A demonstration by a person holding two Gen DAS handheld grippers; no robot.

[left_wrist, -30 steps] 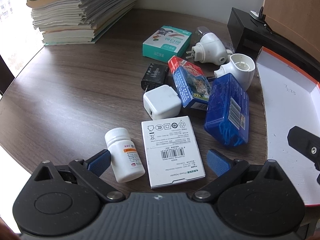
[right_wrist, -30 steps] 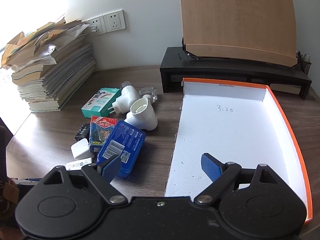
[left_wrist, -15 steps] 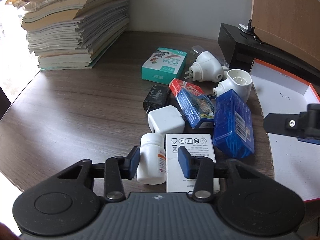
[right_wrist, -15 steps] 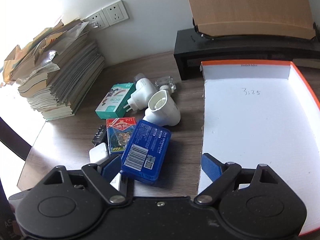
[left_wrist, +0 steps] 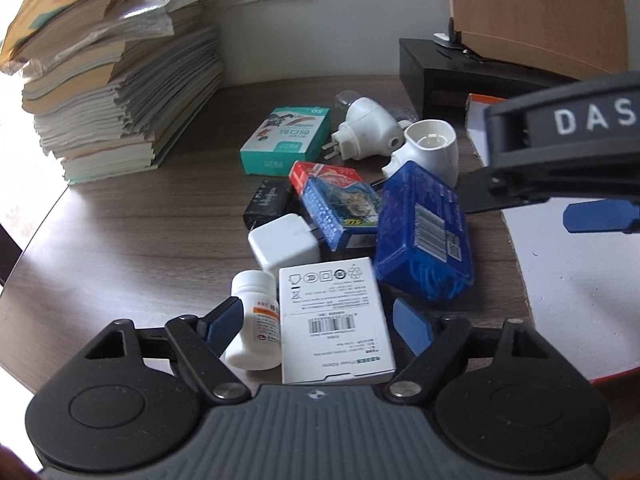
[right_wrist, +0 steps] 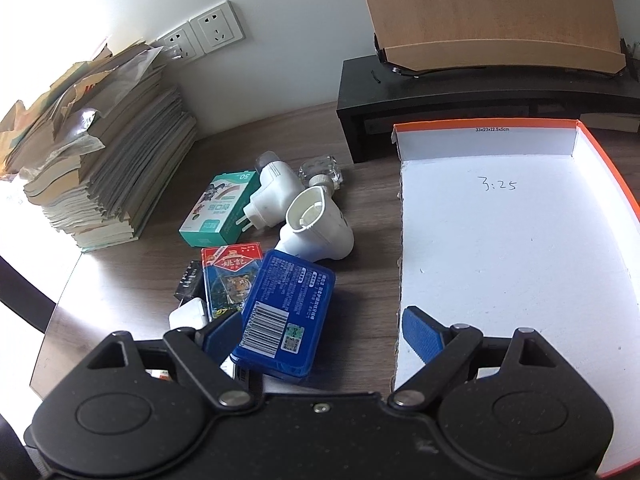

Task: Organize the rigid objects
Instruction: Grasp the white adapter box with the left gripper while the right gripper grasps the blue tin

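Left gripper: jaws spread, just been opening; pill bottle and white flat box sit between the pads, neither pinched. Right gripper: jaws wide, blue case between them, ungripped. Orange-rimmed box at 2 o'clock of the pile holds nothing visible. Other items clustered on the table.

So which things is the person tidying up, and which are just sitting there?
For tidying: pill bottle, white box, blue case, card pack, teal box, white charger, two plug-ins, tray.

Just there: book stack, wall sockets, black stand.
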